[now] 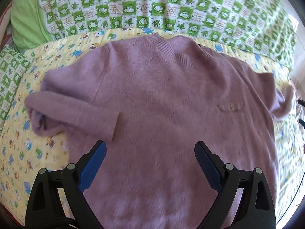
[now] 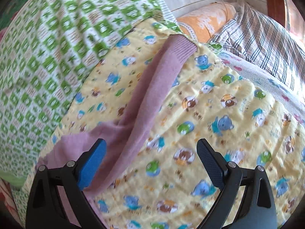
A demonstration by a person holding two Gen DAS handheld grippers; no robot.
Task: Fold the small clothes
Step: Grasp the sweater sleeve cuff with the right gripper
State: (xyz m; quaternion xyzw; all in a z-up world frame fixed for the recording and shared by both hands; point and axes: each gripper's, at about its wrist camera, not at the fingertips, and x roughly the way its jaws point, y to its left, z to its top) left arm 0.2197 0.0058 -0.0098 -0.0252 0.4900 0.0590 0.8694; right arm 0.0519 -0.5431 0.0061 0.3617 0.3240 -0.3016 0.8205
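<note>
A small fuzzy purple sweater (image 1: 162, 99) lies flat, front up, on a yellow cartoon-print blanket (image 1: 22, 152), neck at the far side. Its left sleeve (image 1: 72, 114) is folded across onto the body. My left gripper (image 1: 150, 148) is open and empty above the sweater's lower body. In the right wrist view the sweater's other sleeve (image 2: 152, 87) lies stretched out on the yellow blanket (image 2: 209, 114), ribbed cuff at the far end. My right gripper (image 2: 151, 148) is open and empty over the near part of that sleeve. The right gripper's fingertips (image 1: 301, 112) show at the left view's right edge.
A green and white checked quilt (image 1: 171, 5) lies behind the yellow blanket, with a plain green pillow (image 1: 24, 19) at the far left. In the right wrist view an orange cushion (image 2: 205, 21) and a plaid cloth (image 2: 257, 38) lie at the far right.
</note>
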